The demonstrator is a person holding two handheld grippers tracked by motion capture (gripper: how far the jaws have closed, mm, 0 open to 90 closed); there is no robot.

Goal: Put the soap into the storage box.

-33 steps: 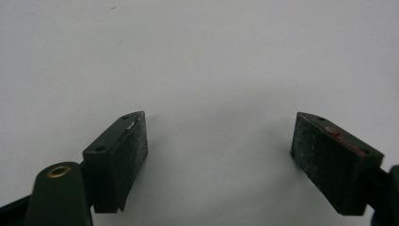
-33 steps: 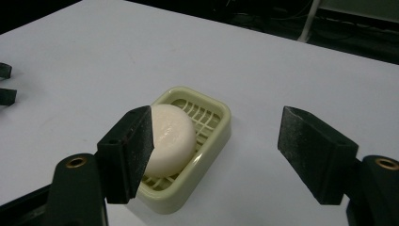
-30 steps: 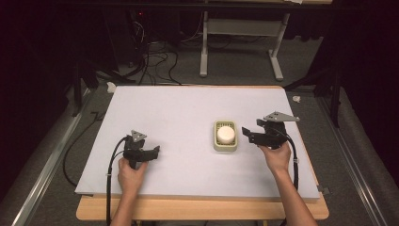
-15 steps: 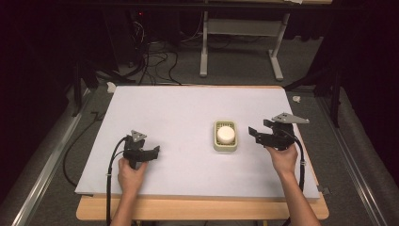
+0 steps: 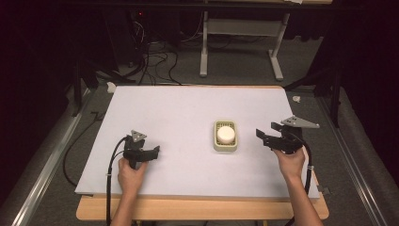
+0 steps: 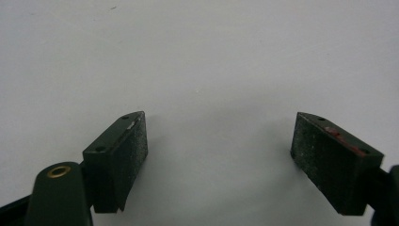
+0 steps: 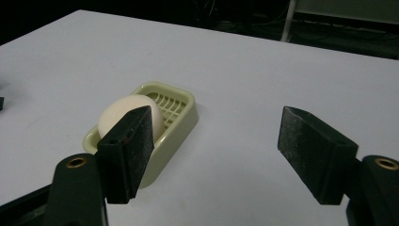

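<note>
1. One table with a wooden edge (image 5: 197,209) is seen, covered by one white sheet (image 5: 188,117).
2. One pale green soap dish (image 5: 225,147) is counted, right of the sheet's middle.
3. One white round bar of soap (image 5: 226,134) is counted, lying in that dish.
4. Two hand-held grippers are counted: the left gripper (image 5: 153,153) near the sheet's front-left corner and the right gripper (image 5: 263,137) near its right edge.
5. Two black jaws are counted on each gripper, four in all, each pair standing apart with nothing between.
6. Two hands are counted, one on each gripper.
</note>
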